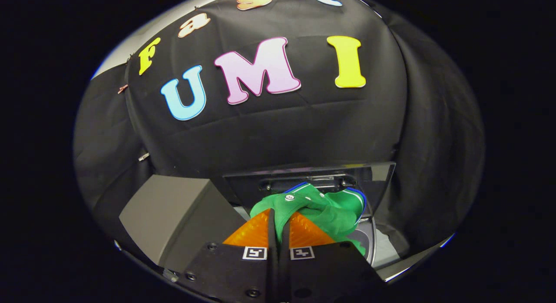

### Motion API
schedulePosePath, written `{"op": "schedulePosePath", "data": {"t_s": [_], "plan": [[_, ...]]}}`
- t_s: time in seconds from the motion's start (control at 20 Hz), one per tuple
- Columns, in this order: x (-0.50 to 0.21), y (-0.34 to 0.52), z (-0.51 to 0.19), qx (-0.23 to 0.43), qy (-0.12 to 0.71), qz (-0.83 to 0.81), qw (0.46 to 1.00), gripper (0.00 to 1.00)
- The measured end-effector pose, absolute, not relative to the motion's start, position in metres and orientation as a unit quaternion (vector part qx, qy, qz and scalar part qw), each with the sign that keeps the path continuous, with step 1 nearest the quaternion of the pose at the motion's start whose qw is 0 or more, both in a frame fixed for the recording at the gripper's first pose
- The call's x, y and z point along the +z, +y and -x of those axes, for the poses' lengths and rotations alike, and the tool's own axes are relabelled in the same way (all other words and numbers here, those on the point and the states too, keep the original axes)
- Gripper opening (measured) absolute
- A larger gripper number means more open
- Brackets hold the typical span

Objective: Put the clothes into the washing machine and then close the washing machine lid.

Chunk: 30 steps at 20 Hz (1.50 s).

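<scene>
Green shirt (323,207) bunches low in the frame, pinched in my jaws, which are clenched on its fabric so it hangs over the washing machine (369,242) opening, raised lid (378,177) behind.

No readable text on the washing machine (182,216) or green garment (330,209).

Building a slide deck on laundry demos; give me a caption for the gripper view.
Gripper shut on a green garment, held above the open washing machine with its lid raised.
</scene>
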State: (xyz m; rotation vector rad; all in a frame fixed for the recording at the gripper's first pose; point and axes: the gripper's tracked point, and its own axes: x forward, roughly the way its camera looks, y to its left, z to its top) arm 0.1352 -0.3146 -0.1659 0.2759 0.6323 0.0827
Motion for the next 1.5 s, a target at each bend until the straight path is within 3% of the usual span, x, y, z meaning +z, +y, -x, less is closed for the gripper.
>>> {"op": "schedulePosePath", "data": {"t_s": [0.55, 1.5], "plan": [[-0.294, -0.326, -0.109, 0.079, 0.404, -0.115, 0.904, 0.05], [-0.431, -0.297, -0.091, 0.052, 0.499, -0.077, 0.862, 0.05]]}}
